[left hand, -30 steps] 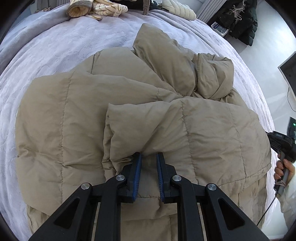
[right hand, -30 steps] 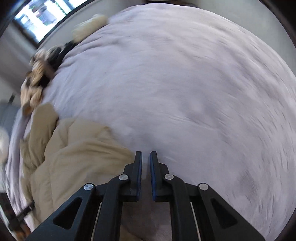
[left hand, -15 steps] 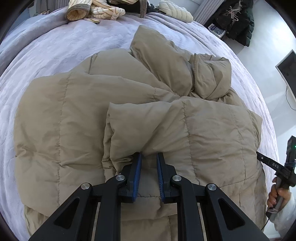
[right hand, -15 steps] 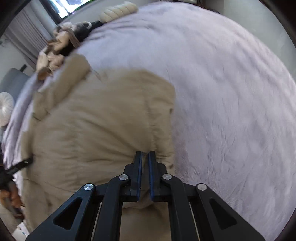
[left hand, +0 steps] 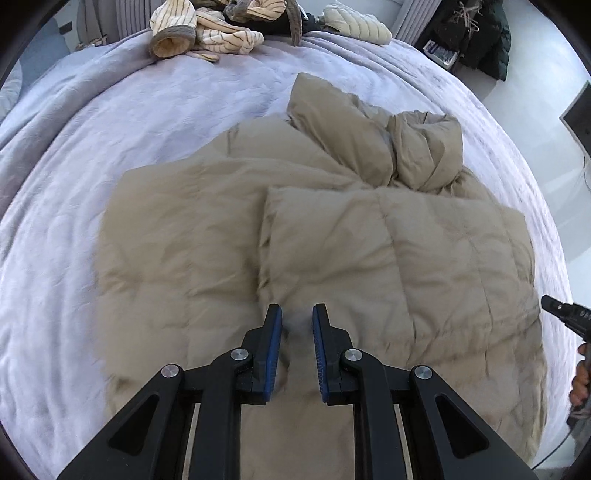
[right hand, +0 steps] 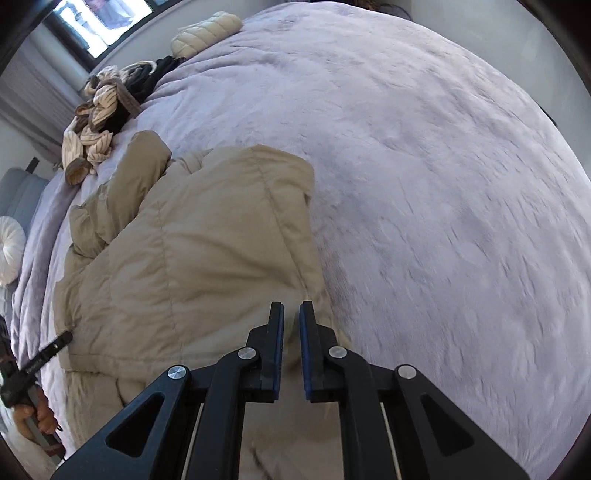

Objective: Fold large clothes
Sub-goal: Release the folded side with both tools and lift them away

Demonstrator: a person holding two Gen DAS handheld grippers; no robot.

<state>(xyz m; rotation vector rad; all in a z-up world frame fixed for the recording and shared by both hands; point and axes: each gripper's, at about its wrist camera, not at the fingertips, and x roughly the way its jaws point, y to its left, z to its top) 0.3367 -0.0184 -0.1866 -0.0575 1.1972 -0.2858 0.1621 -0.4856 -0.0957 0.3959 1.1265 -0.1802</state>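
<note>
A tan quilted puffer jacket [left hand: 332, 236] lies on the lilac bed cover, one panel folded over its right half and a bunched sleeve and hood at the far end. My left gripper [left hand: 297, 314] hovers above the jacket's near middle, jaws slightly apart, holding nothing. In the right wrist view the jacket [right hand: 192, 251] fills the left half. My right gripper [right hand: 291, 308] is over the jacket's right edge, jaws a narrow gap apart, with no cloth between them.
The lilac bed cover [right hand: 443, 184] spreads wide to the right of the jacket. A pile of striped cream clothes [left hand: 207, 33] and a cream quilted item [left hand: 358, 26] lie at the far bed edge. Dark coats [left hand: 484, 33] hang at the far right.
My left gripper has lifted and pulled back from the folded panel's edge, its jaws a little wider. My right gripper has swung from bare bed cover to the jacket's right edge and opened slightly.
</note>
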